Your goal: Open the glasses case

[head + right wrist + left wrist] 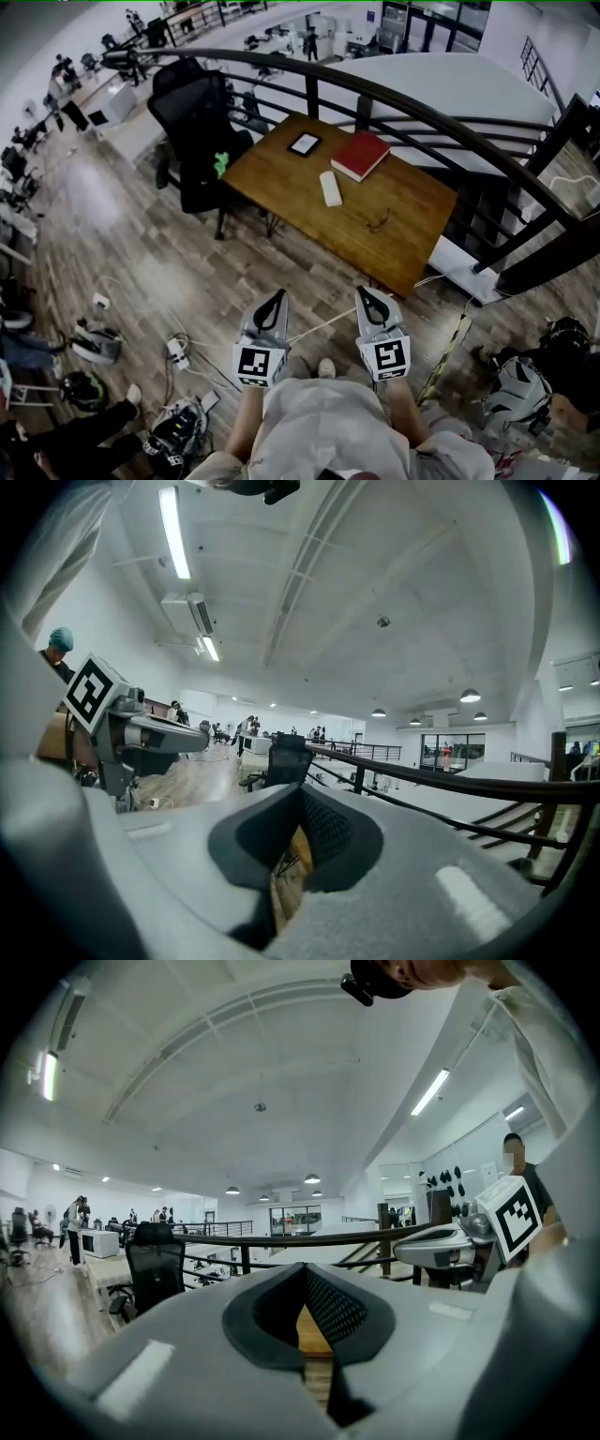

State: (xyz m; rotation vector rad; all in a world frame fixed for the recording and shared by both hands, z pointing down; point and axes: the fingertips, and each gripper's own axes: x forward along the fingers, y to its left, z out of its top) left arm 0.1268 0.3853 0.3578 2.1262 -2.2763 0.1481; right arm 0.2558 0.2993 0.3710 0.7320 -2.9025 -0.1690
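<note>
- Ahead, a wooden table [417, 216] is seen set against a curved railing [441, 117], well apart from both grippers, with open floor [187, 272] lying between it and the person.
- Held low and side by side, the left gripper [278, 294] and the right gripper [364, 292] are both pointed toward the table. Each pair of jaws is pressed together at the tips with nothing caught between them. In each gripper view only a strip of the table's wood is glimpsed through the hollow behind the pads.
- On the far part of the table a red book [360, 155] is laid, with a dark tablet [304, 143] to its left.
- Just on the near side of the book, and apart from it, the glasses case [330, 187] is found: a white oblong that appears closed.
  - Its long axis is run nearly along the line of approach, tilted slightly, so that one short end is turned toward the person.
  - It lies almost midway ahead of the two grippers and is judged a shade nearer the right one, so neither hand is clearly favoured.
  - A grip across its narrow width is judged likely to be needed, and the jaws would have to be spread first.
- A pair of glasses [380, 222] is seen to the right of the case, nearer the person and not touching it.
</note>
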